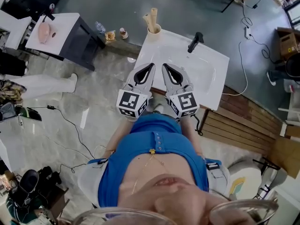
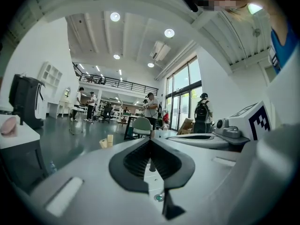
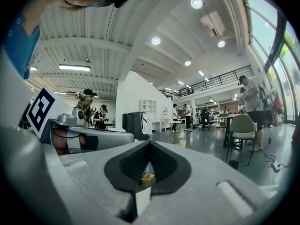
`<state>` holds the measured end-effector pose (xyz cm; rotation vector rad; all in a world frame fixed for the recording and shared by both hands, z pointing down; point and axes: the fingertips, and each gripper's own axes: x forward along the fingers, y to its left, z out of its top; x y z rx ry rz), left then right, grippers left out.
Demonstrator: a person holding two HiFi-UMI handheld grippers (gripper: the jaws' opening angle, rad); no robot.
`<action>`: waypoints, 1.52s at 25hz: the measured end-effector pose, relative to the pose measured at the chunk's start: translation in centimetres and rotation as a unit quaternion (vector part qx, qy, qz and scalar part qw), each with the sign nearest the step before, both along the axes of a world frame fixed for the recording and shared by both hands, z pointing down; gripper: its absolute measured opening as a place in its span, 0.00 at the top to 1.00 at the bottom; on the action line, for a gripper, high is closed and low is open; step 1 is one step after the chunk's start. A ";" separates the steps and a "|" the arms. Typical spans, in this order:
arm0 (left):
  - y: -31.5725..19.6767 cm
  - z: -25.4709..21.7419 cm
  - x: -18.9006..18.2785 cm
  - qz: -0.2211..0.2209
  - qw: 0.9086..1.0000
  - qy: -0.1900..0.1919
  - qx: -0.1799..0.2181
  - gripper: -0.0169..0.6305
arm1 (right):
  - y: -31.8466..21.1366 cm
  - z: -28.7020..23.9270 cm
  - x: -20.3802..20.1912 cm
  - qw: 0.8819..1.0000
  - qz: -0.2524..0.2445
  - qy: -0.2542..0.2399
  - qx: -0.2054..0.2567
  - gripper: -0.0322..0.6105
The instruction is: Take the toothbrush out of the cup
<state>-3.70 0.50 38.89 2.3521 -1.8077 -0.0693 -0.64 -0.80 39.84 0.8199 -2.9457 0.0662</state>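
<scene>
**Current state.** In the head view the left claw (image 1: 149, 67) and the right claw (image 1: 166, 67) are side by side in front of the person's torso, over the near edge of the white surface (image 1: 208, 86). Both point level toward its far side. The left gripper view shows the left claw (image 2: 150, 140) clenched, tips together, with nothing between them. The right gripper view shows the same for the right claw (image 3: 149, 143): clenched and empty.

**Location of the task item.** The cup (image 1: 154, 30) stands upright on the far left corner of the surface, close to its edge and well apart from both claws. The toothbrush (image 1: 151, 18) stands in it, its pale handle rising above the rim. More than one handle appears to be in the cup, but the exact count cannot be read. A black faucet (image 1: 195, 41) stands further right along the far side. The approach has not reached the cup.

**Hazards from here.**
- Clenched tips arriving at the cup are likely to push it rather than grasp. Release the working claw before contact.
- The cup looks light and sits at a corner. A sideways nudge, or a pull that is not straight up, may tip it or slide it off the edge. The cause would be the handle dragging on the rim.
- With several handles close together, the claw may pinch two at once or lever a neighbouring handle out.
- An unsteadied cup may lift with the toothbrush. Bracing it with the other claw should reduce this risk.
</scene>
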 end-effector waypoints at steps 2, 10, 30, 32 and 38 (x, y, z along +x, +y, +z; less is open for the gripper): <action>-1.1 0.3 -0.7 0.012 1.000 0.002 0.001 0.97 | -0.9 -0.1 -0.4 1.000 0.012 0.001 0.009 0.95; -7.1 0.7 -4.0 0.071 0.997 0.009 -0.004 0.97 | -5.4 -0.1 -3.0 0.998 0.062 0.013 0.022 0.95; -16.8 6.5 -13.8 0.140 0.989 0.022 -0.053 0.97 | -12.4 3.3 -9.9 0.985 0.166 0.035 -0.014 0.95; -17.8 7.4 -14.3 0.141 0.988 0.022 -0.063 0.97 | -12.6 3.6 -9.6 0.983 0.177 0.044 -0.016 0.95; -20.0 8.6 -14.1 0.143 0.987 0.017 -0.075 0.97 | -13.1 4.5 -6.4 0.974 0.221 0.051 -0.029 0.95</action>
